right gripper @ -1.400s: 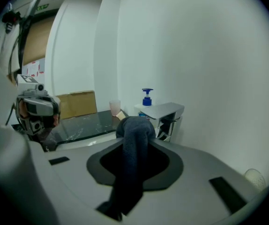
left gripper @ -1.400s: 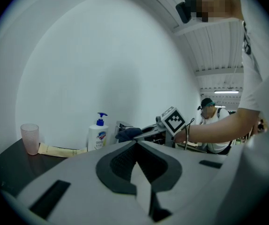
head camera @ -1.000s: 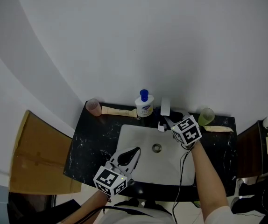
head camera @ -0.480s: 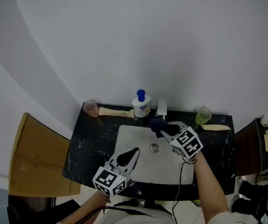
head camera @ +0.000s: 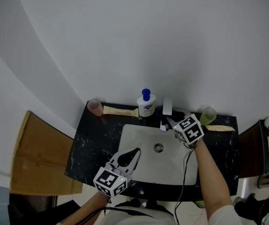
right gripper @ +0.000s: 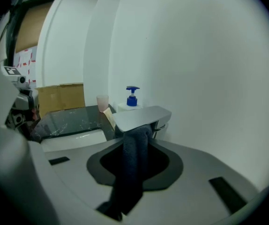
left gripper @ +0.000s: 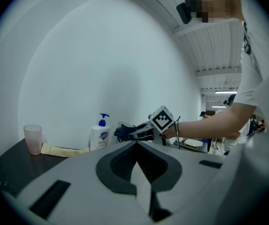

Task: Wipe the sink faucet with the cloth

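Note:
The faucet (head camera: 167, 106) stands at the back rim of the white sink (head camera: 137, 137); its flat silver spout (right gripper: 141, 116) fills the middle of the right gripper view. My right gripper (head camera: 168, 122) is shut on a dark cloth (right gripper: 133, 161), and the cloth's top presses against the underside of the spout. From the left gripper view the cloth (left gripper: 122, 132) shows as a dark bundle at the right gripper's tip. My left gripper (head camera: 134, 152) hovers over the sink's front left, away from the faucet, with its jaws shut and nothing in them (left gripper: 135, 148).
A blue-capped soap pump bottle (head camera: 146, 104) stands just left of the faucet. A pink cup (head camera: 95, 107) and a tube (head camera: 120, 110) lie at the back left, a green cup (head camera: 207, 116) and another tube (head camera: 220, 129) at the right. The black counter (head camera: 90, 144) borders a cardboard box (head camera: 36, 158).
Half a second ago the right gripper had swung left and forward over the basin with the cloth; now it is back against the faucet. The left gripper has stayed still.

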{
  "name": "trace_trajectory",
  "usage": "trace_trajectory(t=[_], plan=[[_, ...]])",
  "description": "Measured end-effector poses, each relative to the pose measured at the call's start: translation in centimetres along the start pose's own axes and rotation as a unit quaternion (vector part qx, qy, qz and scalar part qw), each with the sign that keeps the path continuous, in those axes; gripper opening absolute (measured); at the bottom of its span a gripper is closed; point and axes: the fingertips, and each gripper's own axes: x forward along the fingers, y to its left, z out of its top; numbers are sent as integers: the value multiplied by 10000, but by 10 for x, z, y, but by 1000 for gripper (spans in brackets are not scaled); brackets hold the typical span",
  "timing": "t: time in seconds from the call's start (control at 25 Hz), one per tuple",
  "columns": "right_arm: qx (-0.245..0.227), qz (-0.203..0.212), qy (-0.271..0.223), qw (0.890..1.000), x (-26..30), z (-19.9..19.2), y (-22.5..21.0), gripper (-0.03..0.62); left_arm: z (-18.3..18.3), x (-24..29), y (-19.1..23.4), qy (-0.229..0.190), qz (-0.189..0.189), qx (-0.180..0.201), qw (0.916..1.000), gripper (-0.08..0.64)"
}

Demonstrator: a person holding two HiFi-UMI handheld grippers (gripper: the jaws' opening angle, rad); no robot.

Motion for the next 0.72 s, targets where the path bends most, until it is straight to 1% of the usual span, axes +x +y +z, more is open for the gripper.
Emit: trace_trajectory(t=[0.12, 0.28, 0.44, 0.52, 0.64, 0.72], plan=[[-38, 107, 6, 9999, -11, -6, 19, 84, 0, -1, -2, -14, -32, -1, 10000, 2], [-164, 444, 7, 9989, -29, -13, 49, 84, 0, 2, -4, -8, -98, 2, 10000, 2], [-176, 591, 39, 9981, -32, -17, 54, 84, 1, 6, -8, 2, -167, 15, 9999, 2], [-99, 484, 14, 9988, -26, -15, 43, 84, 1, 7, -8, -4, -169, 15, 9999, 2], [92, 172, -16, 9998, -11, -9, 12, 84, 1, 5, -4, 1, -120, 18, 9999, 2], [181, 38, -12, 9998, -3, -6, -5, 84, 1, 3, -2, 13, -72, 15, 10000, 2]])
